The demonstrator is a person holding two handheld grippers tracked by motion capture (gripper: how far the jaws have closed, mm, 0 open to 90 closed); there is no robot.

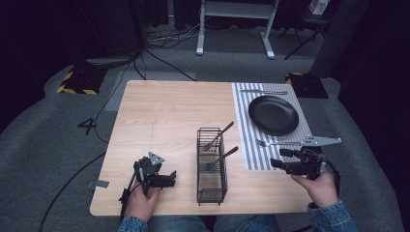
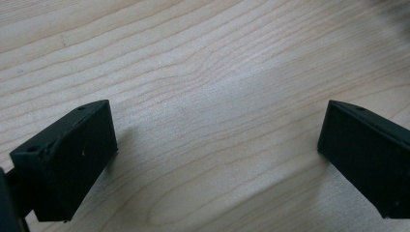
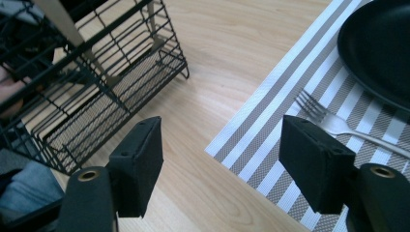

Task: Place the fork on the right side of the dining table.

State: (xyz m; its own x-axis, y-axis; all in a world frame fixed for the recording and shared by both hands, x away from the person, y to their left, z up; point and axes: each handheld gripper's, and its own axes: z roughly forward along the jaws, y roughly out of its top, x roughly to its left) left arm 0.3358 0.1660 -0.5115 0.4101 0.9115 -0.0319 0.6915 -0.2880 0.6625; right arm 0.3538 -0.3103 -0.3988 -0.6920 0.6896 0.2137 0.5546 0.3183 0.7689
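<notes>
A black wire basket [image 1: 212, 181] stands upright at the middle of the wooden table [image 1: 164, 116], with two dark-handled utensils [image 1: 218, 136] leaning inside it. To its right lies a striped placemat [image 1: 244, 121] carrying a black plate [image 1: 273, 114], a silver fork [image 1: 273, 143] near the plate and a knife [image 1: 263, 92] beyond it. My left gripper [image 1: 173, 179] rests low, left of the basket, open over bare wood [image 2: 217, 150]. My right gripper [image 1: 277, 158] hovers open at the placemat's near left edge [image 3: 222, 145], the fork [image 3: 329, 121] just ahead of its right jaw.
The basket [image 3: 96, 96] sits close to the left of the right gripper's jaws, and the plate [image 3: 382, 48] lies at the far right. Bare wood stretches across the table's left and far half. Cables and stand legs lie on the grey floor beyond.
</notes>
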